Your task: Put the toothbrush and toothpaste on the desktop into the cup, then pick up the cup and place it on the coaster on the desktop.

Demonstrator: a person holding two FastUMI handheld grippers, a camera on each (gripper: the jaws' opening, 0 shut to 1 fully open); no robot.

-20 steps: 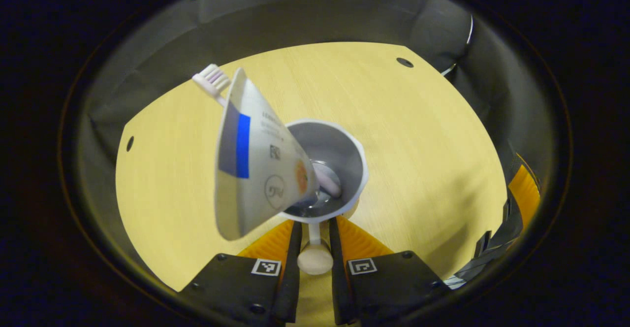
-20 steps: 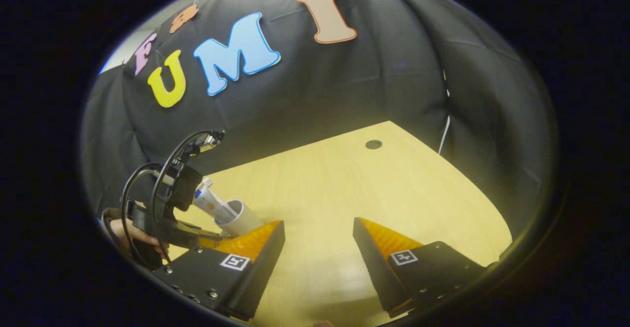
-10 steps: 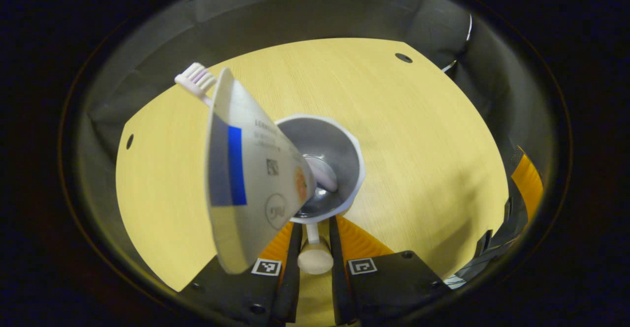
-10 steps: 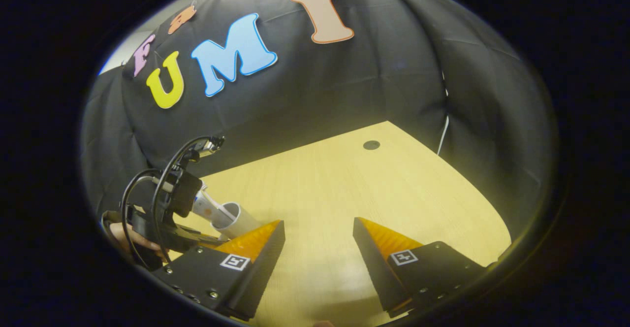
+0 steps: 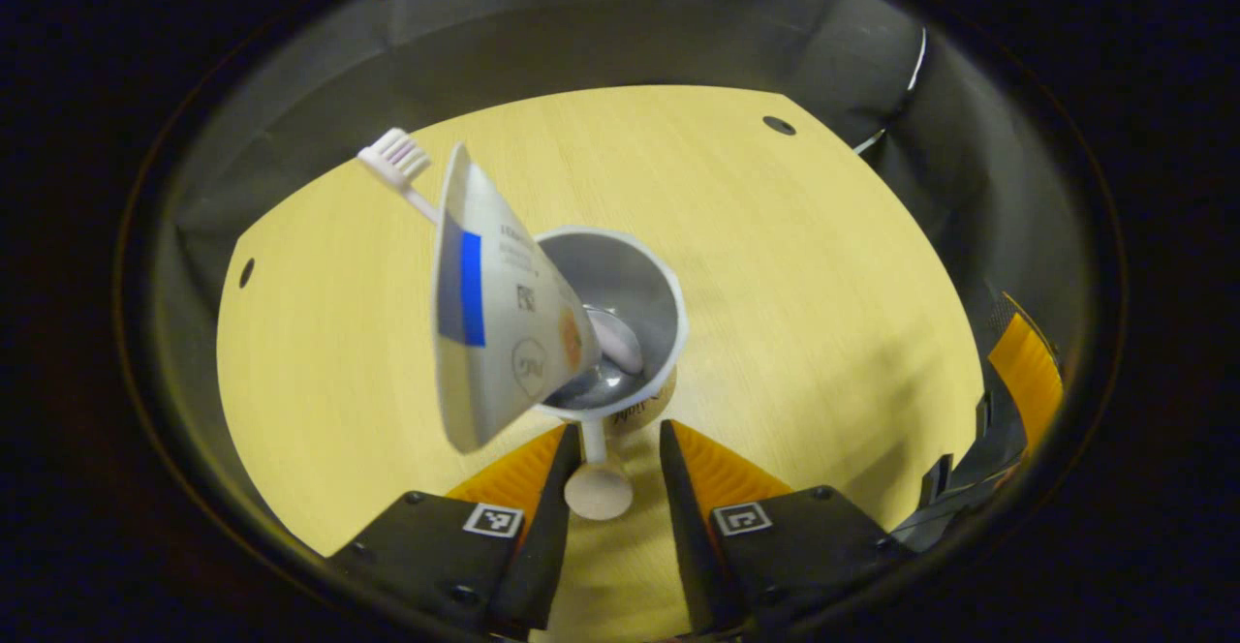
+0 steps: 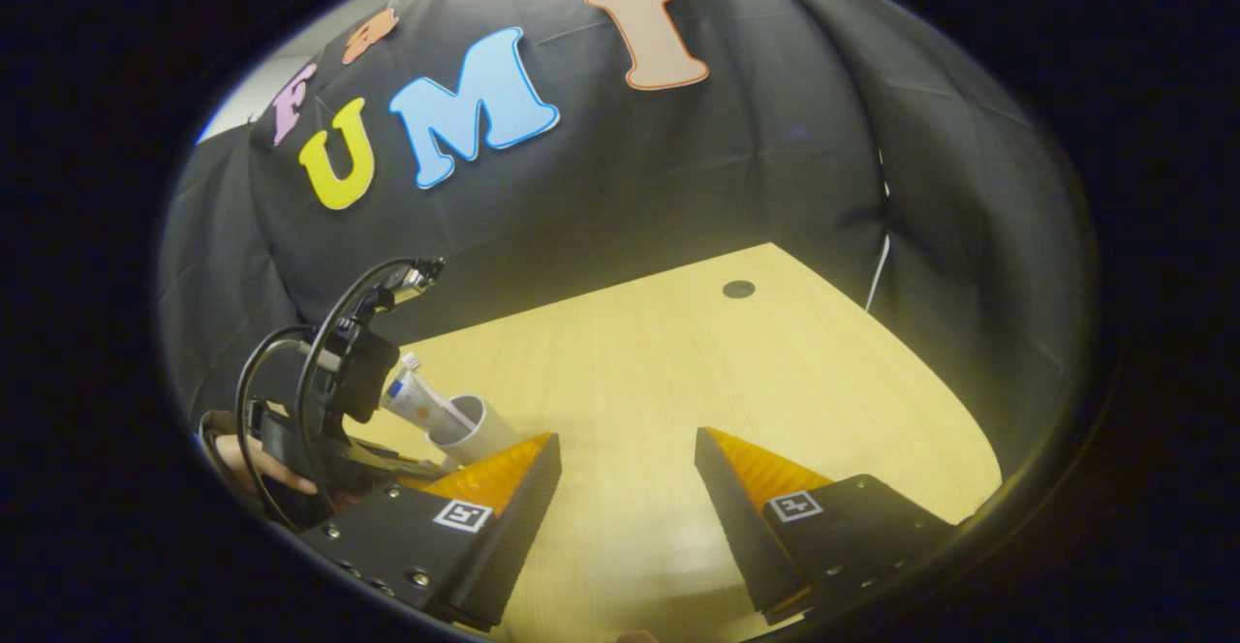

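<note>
1. Your left gripper has its fingers spread. The handle of the cup stands in the gap between them, closer to the finger on the left of the view, and I judge that neither finger presses it
2. The handle is a thin stem with a round knob. Its long axis runs straight from the cup back toward your gripper, so the free way out is backward along this same line, not sideways
3. The cup stands upright just in front of the fingertips. Under its base you can see a brown round edge, which I take for the coaster, so the placing seems done or almost done
4. The toothpaste leans out of the cup to the left of the view, above your left finger, with the toothbrush behind it. If you lift before you pull back, you may catch the tube and tip the cup
5. Your right gripper is also spread and holds nothing. It hangs over the bare desktop, well apart from the cup, so the left one is the nearer
</note>
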